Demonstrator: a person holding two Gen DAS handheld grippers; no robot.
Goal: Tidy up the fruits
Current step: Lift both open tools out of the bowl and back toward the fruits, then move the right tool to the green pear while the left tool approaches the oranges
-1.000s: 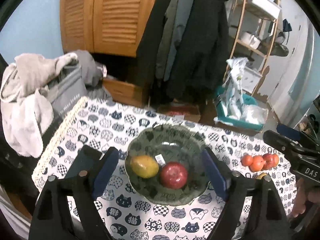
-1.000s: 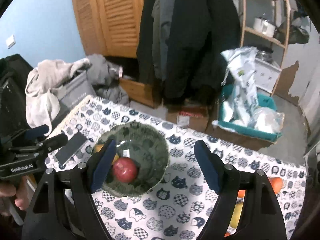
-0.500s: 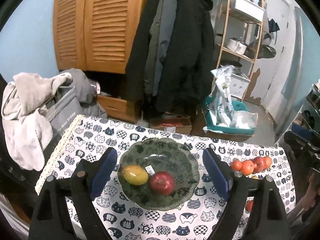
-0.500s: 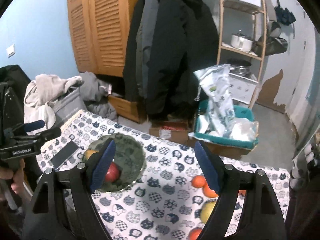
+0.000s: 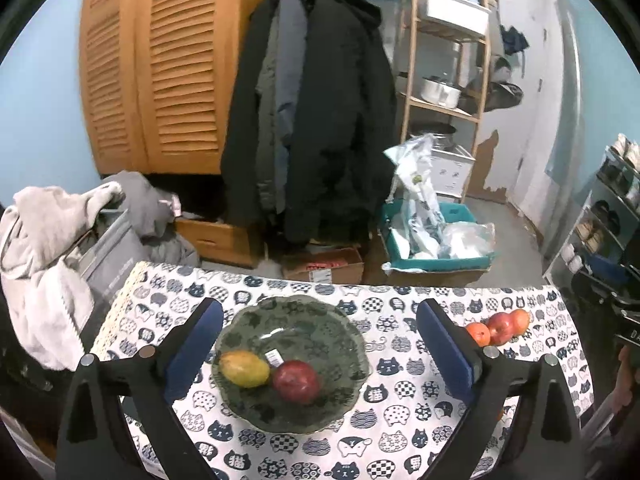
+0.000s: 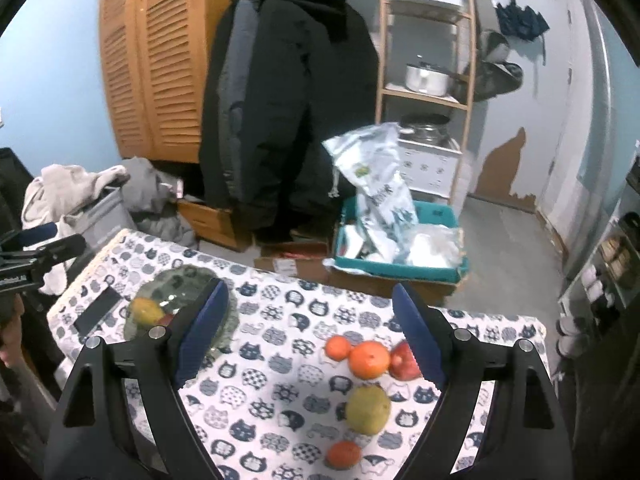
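Observation:
A dark green glass plate [image 5: 344, 332] on the cat-print tablecloth holds a yellow mango [image 5: 245, 369] and a red apple [image 5: 297, 381]. My left gripper [image 5: 316, 354] is open and empty above the plate. My right gripper [image 6: 310, 334] is open and empty above loose fruit: two oranges [image 6: 369, 359], a red apple [image 6: 402, 357], a green-yellow fruit [image 6: 368, 409] and another orange [image 6: 343, 454]. The plate [image 6: 176, 280] shows at the left in the right wrist view. The loose fruit [image 5: 498, 328] shows at the right in the left wrist view.
A black phone [image 6: 97, 309] lies on the cloth left of the plate. Beyond the table's far edge stand a laundry bin with clothes [image 5: 60, 240], hanging coats [image 5: 316, 120], a teal crate [image 6: 396, 264] and a wooden shelf [image 6: 428, 80].
Both grippers have risen and pulled back, so the table looks smaller. The right gripper has swung right, from over the plate to over the loose fruit. Both stay open.

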